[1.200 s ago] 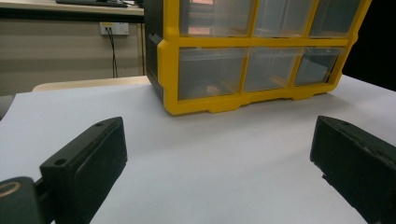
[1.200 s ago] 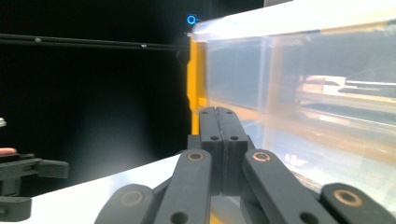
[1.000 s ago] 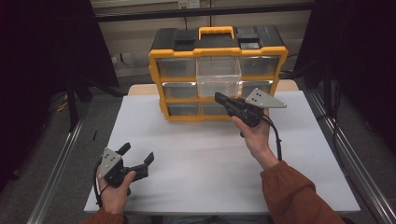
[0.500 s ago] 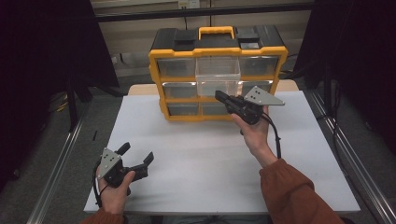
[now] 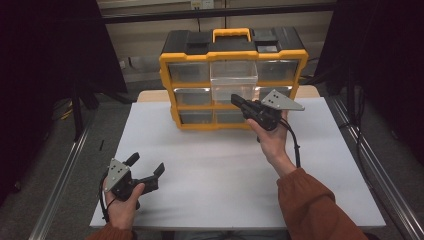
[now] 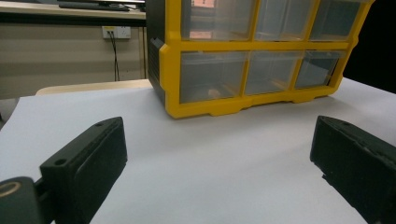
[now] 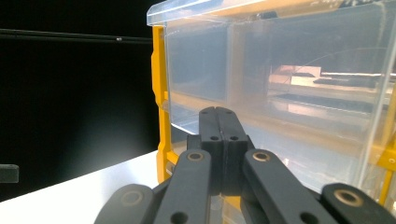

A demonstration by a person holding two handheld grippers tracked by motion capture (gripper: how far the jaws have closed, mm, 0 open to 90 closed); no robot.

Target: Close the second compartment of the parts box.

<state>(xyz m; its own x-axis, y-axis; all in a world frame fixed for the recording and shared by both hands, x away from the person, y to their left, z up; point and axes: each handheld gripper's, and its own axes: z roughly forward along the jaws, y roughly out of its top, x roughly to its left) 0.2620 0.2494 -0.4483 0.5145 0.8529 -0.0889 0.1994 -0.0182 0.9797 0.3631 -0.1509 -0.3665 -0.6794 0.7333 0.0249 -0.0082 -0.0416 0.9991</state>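
Where the white table [image 5: 210, 170] meets its near left corner, the left gripper [image 5: 146, 168] rests low with its jaws spread wide apart and nothing between them, pointing toward the yellow-and-black organizer [image 5: 232, 75]. That cabinet stands upright at the table's far edge, long axis across the table, its clear plastic drawers facing the person. The middle top drawer [image 5: 233, 85] juts forward, pulled out; its contents cannot be made out. Right of centre, the right gripper [image 5: 235, 98], jaws pressed together and empty, sits just at that drawer's front.
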